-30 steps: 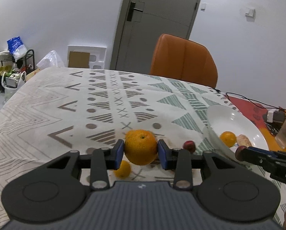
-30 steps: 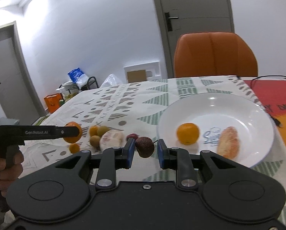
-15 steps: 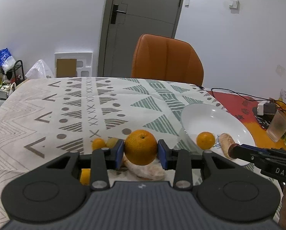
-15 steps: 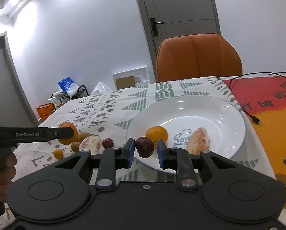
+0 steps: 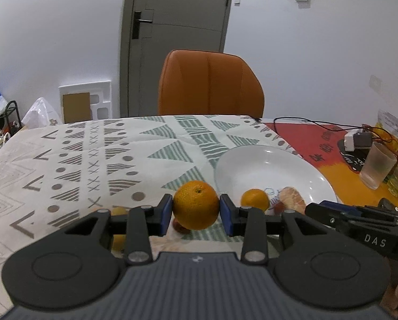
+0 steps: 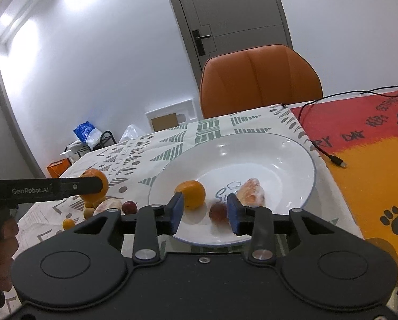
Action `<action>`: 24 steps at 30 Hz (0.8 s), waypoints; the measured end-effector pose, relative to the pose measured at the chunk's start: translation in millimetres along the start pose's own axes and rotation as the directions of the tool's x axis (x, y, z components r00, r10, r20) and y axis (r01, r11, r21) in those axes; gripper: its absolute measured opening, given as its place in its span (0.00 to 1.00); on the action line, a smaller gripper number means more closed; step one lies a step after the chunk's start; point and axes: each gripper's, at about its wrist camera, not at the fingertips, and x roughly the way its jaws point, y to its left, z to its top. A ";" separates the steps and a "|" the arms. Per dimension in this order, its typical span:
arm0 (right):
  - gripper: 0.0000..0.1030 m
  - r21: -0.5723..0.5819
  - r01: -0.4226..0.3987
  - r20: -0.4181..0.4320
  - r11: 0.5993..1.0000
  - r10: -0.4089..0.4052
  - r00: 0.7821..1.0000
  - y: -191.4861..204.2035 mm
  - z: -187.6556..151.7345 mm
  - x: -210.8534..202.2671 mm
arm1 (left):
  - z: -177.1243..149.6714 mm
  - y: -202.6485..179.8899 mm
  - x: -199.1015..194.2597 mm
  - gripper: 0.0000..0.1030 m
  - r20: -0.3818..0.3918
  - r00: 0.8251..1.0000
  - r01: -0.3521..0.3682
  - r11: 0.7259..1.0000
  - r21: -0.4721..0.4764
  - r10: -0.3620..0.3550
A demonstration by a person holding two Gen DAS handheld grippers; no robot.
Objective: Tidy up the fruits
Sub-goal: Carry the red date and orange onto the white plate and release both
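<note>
Plate (image 6: 292, 157) holds mandarin (image 6: 191, 194), peeled segment (image 6: 250, 193), blurred red fruit (image 6: 218, 212) between opening right gripper (image 6: 205, 210) jaws, untouched. Left gripper (image 5: 196, 213) clamps orange (image 5: 196, 204).

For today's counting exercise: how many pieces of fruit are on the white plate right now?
3. On the white plate: a small orange at its left, a peeled segment at its right, and a dark red fruit between the opening right hand-held gripper jaws. None seem hidden.

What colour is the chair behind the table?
Orange, with a smooth padded back; it shows best in the left wrist view.
</note>
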 end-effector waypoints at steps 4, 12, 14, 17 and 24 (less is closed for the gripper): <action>0.42 0.013 0.012 0.001 1.000 -0.012 1.000 -7.9 -0.8 -3.9 | 2.6 -12.7 5.9 0.36 -0.006 1.000 0.014 1.000 0.021 -0.014; 0.47 0.017 0.060 0.010 0.998 -0.061 0.998 -19.2 -2.8 -9.6 | 5.8 -35.3 17.0 0.36 -0.016 0.999 0.045 0.997 0.058 -0.044; 0.47 0.019 0.061 0.009 0.998 -0.061 0.998 -21.3 -4.1 -10.4 | 6.6 -39.4 19.4 0.36 -0.019 0.999 0.052 0.997 0.064 -0.051; 0.47 0.022 0.062 0.008 0.998 -0.062 0.998 -23.6 -5.2 -12.0 | 7.8 -44.6 21.8 0.36 -0.021 0.998 0.060 0.996 0.070 -0.059; 0.47 0.022 0.065 0.010 0.998 -0.065 0.998 -25.0 -4.6 -14.8 | 12.3 -54.6 23.5 0.36 -0.014 0.997 0.082 0.993 0.081 -0.081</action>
